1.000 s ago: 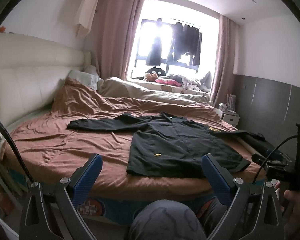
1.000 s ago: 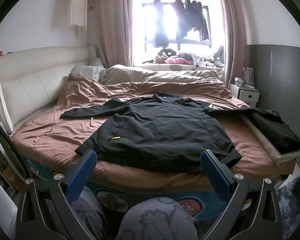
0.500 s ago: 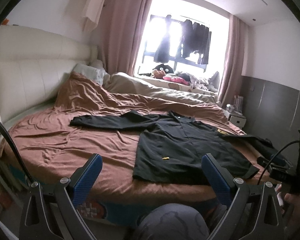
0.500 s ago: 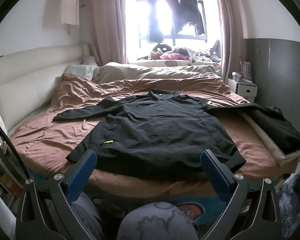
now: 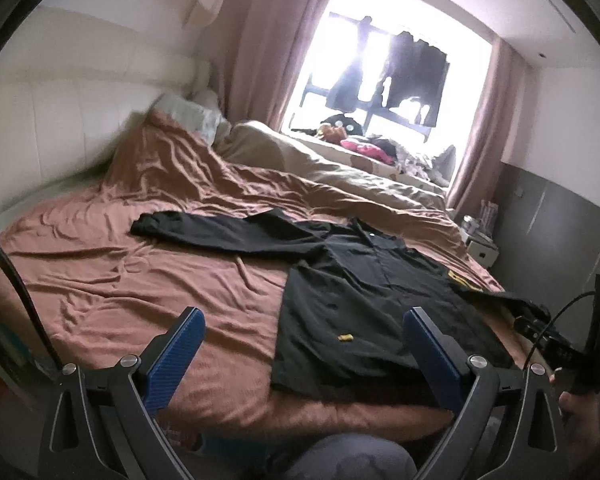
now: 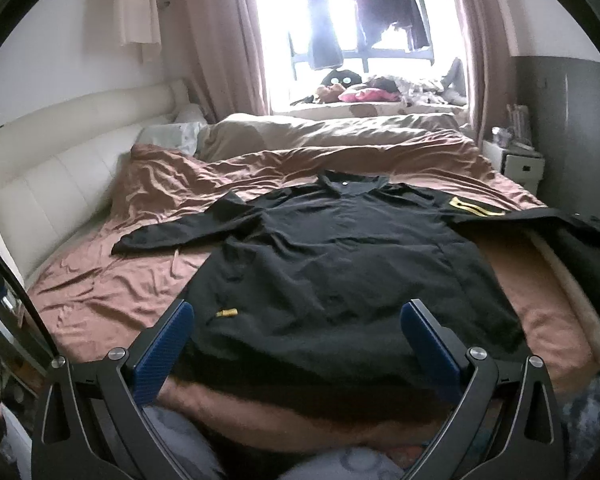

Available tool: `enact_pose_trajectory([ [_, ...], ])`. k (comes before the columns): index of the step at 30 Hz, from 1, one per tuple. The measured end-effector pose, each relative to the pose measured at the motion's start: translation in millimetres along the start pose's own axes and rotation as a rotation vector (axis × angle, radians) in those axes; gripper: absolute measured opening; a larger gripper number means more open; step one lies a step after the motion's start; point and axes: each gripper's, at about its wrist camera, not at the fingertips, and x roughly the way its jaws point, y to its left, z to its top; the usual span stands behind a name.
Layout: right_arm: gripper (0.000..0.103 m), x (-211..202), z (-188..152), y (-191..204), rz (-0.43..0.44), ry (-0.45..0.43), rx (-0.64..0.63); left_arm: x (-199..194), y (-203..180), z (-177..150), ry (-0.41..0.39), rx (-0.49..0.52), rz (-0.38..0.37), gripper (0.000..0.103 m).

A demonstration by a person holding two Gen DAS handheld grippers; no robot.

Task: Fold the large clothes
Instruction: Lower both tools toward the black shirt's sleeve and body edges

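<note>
A large black long-sleeved jacket (image 6: 340, 264) lies spread flat on the brown bedspread (image 6: 112, 296), collar away from me, hem at the bed's near edge. It also shows in the left wrist view (image 5: 360, 304), to the right of centre. Its left sleeve (image 5: 220, 232) stretches out across the bed; its right sleeve (image 6: 560, 224) hangs toward the bed's right edge. My left gripper (image 5: 302, 344) is open and empty, over the bed's near edge left of the hem. My right gripper (image 6: 296, 336) is open and empty, just above the hem.
A cream padded headboard (image 6: 60, 152) runs along the left. A beige duvet (image 6: 340, 132) and pillows (image 6: 172, 136) lie at the far end under the window. A white nightstand (image 6: 520, 164) stands at the right. My right-hand device (image 5: 572, 356) shows in the left wrist view.
Both grippers have moved forward and closer to the bed, so the jacket looks larger. Both stay open and empty. The jacket has not moved.
</note>
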Motion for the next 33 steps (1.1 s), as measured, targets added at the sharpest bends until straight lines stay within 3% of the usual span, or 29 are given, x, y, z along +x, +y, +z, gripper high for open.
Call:
enact_pose_trajectory([
  [13, 0.103, 129, 65, -24, 0.027, 0.065, 0.05, 125, 85, 53, 0.109, -0.187, 0.064, 0.087],
  [23, 0.103, 226, 96, 1, -0.028, 0.125, 0.051, 212, 154, 77, 0.165, -0.316, 0.111, 0.082],
  [33, 0.103, 321, 121, 19, -0.064, 0.199, 0.024, 299, 227, 81, 0.238, -0.486, 0.167, 0.081],
])
